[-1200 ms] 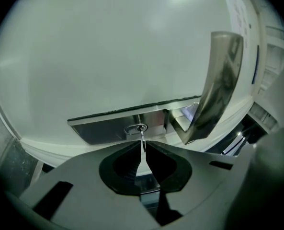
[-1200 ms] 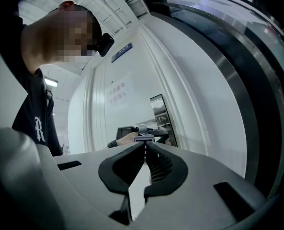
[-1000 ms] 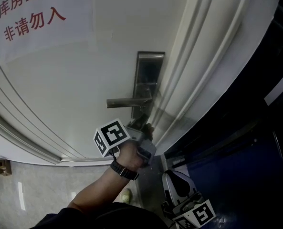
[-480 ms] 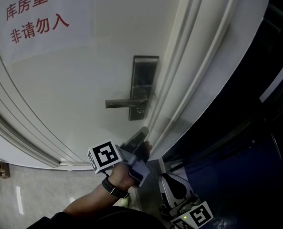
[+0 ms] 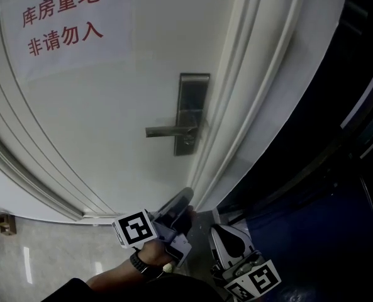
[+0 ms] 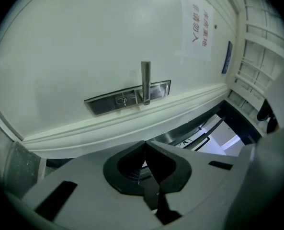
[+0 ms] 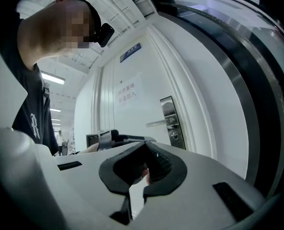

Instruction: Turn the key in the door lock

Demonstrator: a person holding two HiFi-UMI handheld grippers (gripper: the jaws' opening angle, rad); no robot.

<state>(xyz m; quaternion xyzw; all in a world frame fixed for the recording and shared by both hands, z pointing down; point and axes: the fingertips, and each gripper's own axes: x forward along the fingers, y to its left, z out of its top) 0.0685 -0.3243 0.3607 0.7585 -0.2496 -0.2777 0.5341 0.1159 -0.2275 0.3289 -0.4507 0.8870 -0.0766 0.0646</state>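
Observation:
On the white door (image 5: 111, 118) sits a steel lock plate (image 5: 192, 112) with a lever handle (image 5: 168, 131) and a keyhole cylinder (image 5: 187, 145) under it. The left gripper view also shows the lock plate (image 6: 108, 102), the handle (image 6: 145, 80) and the cylinder (image 6: 121, 100), where something small sticks out; I cannot tell whether it is a key. My left gripper (image 5: 183, 197) hangs below the plate, apart from the door, jaws shut on nothing (image 6: 144, 143). My right gripper (image 5: 222, 234) is low beside the door frame, shut and empty (image 7: 144, 143).
A paper notice (image 5: 63, 17) with red characters is stuck on the door's upper left. The door frame moulding (image 5: 249, 93) runs along the right, with a dark glass wall (image 5: 337, 187) beyond it. A pale tiled floor (image 5: 41, 257) lies at lower left.
My left gripper was at the keyhole under the handle a second ago; it has drawn back and down from the lock. The right gripper has stayed low.

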